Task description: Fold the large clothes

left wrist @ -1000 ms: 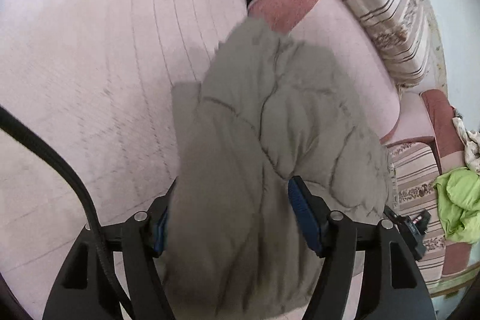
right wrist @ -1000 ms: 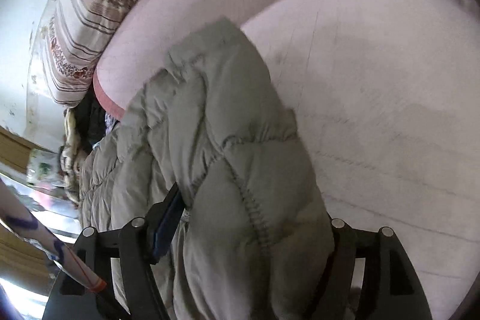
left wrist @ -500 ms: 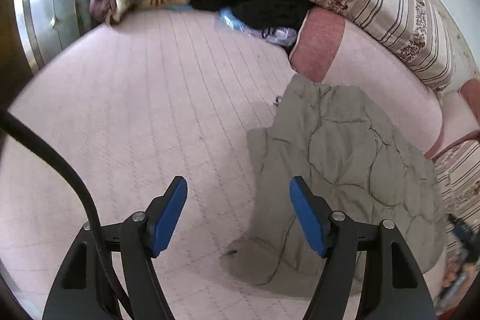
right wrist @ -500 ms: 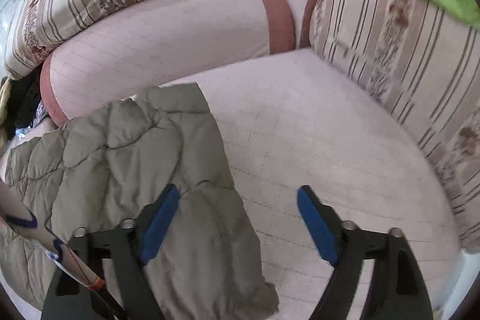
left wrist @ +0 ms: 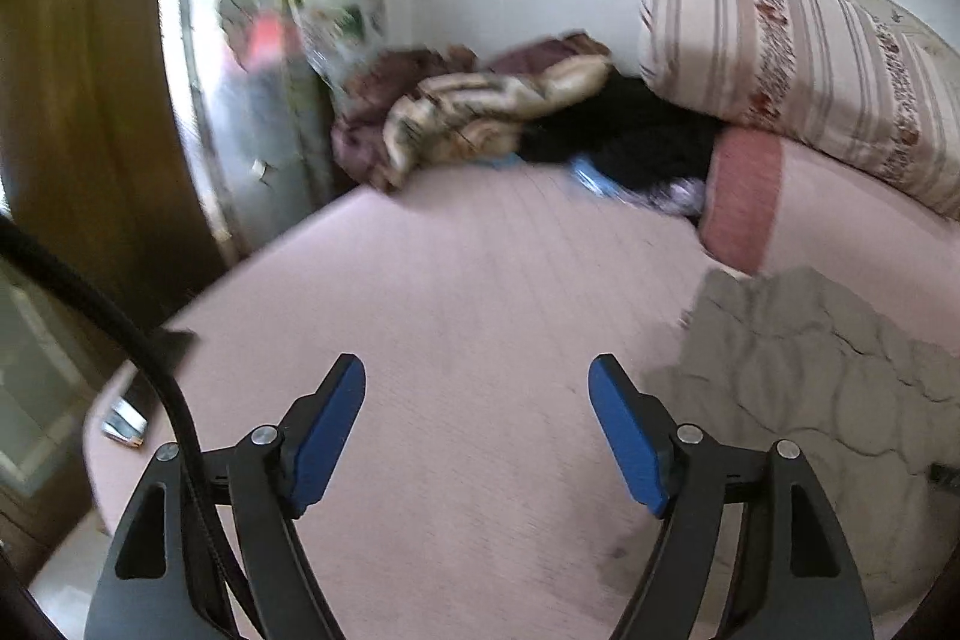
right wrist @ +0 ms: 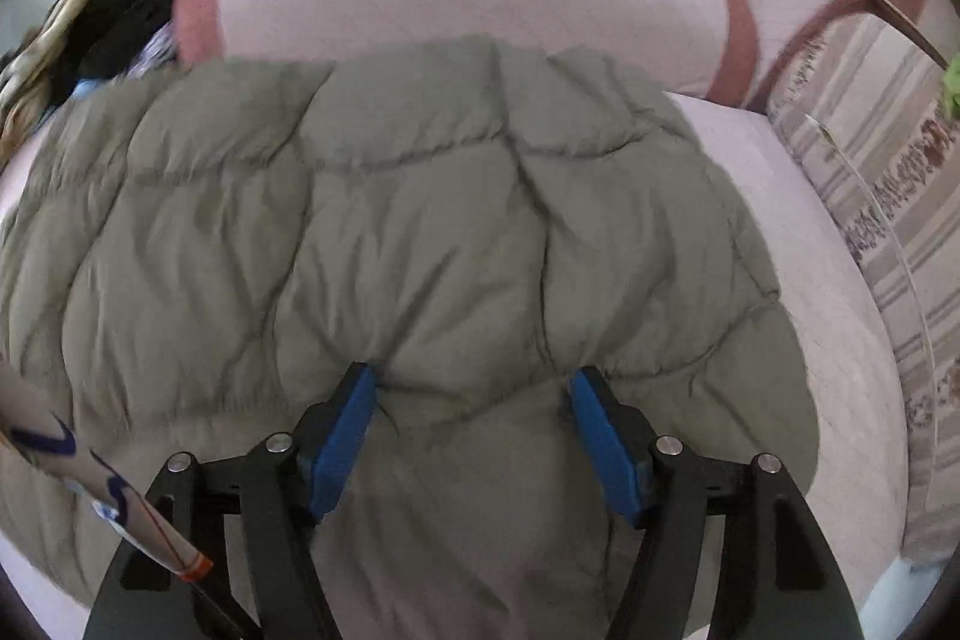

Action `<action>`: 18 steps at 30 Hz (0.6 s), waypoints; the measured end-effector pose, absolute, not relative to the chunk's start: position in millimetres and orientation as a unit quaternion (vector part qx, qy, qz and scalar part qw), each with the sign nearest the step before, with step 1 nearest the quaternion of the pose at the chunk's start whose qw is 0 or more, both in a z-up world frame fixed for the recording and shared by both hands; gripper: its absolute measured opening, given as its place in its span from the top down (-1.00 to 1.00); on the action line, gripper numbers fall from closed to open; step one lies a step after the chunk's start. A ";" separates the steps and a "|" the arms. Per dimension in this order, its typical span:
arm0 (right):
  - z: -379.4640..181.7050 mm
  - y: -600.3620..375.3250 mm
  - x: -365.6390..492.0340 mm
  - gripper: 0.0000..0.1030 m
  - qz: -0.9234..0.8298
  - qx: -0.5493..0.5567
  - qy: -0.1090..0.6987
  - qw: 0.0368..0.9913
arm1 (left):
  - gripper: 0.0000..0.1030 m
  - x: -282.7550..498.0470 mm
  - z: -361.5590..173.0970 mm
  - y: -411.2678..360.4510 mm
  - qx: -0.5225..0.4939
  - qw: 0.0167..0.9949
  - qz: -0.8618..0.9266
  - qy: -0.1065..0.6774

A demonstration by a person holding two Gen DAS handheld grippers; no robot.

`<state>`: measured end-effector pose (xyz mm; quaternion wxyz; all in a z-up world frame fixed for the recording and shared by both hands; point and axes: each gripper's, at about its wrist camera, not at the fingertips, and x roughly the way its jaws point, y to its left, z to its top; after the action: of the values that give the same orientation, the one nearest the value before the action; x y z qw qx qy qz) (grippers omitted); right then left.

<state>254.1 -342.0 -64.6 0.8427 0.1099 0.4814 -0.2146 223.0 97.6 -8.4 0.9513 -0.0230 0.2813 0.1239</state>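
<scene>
A grey-green quilted jacket [right wrist: 390, 196] lies spread on the pink sofa seat [right wrist: 840, 340], its far edge against a pink bolster. My right gripper [right wrist: 474, 382] points down into the jacket's near part. Its jaws are closing, a puffy fold fills the gap between the blue pads, and creases gather at both tips. In the left wrist view the jacket [left wrist: 810, 370] lies at the right, apart from my left gripper [left wrist: 475, 367]. That gripper hangs over bare seat [left wrist: 480, 268], its jaws opening with nothing between them.
A heap of blankets and dark clothes [left wrist: 480, 112] lies at the seat's far end beside a striped cushion [left wrist: 810, 52] and the pink bolster [left wrist: 744, 196]. A small packet [left wrist: 123, 427] lies near the seat's left edge. Another striped cushion [right wrist: 888, 172] bounds the right side.
Both grippers let go of the jacket, which now lies on the seat. The left swung up and away to the left. The right came back down onto the jacket and pinches a fold.
</scene>
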 end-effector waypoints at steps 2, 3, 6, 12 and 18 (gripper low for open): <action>-39.6 -329.5 245.8 -0.32 -0.207 0.126 0.441 0.864 | -0.56 218.9 -4.2 105.3 -0.028 0.953 0.143 0.267; -28.3 -318.5 241.0 -0.32 -0.200 0.124 0.424 0.875 | -0.56 217.3 -2.6 108.7 -0.034 0.953 0.149 0.262; -13.1 -276.4 242.8 -0.32 -0.147 0.105 0.414 0.892 | -0.61 213.0 1.5 119.8 -0.053 0.953 0.172 0.244; -40.2 -208.2 289.7 -0.32 -0.101 0.072 0.436 0.891 | -0.76 202.5 5.6 126.8 -0.052 0.953 0.212 0.209; -68.5 -179.0 341.4 -0.50 -0.155 0.003 0.461 0.874 | -0.78 200.1 8.3 129.2 -0.046 0.954 0.219 0.198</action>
<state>341.4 -179.0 -68.5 0.8736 0.0027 0.4614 -0.1548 200.1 129.2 8.3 0.9544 -0.0459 0.1976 0.2193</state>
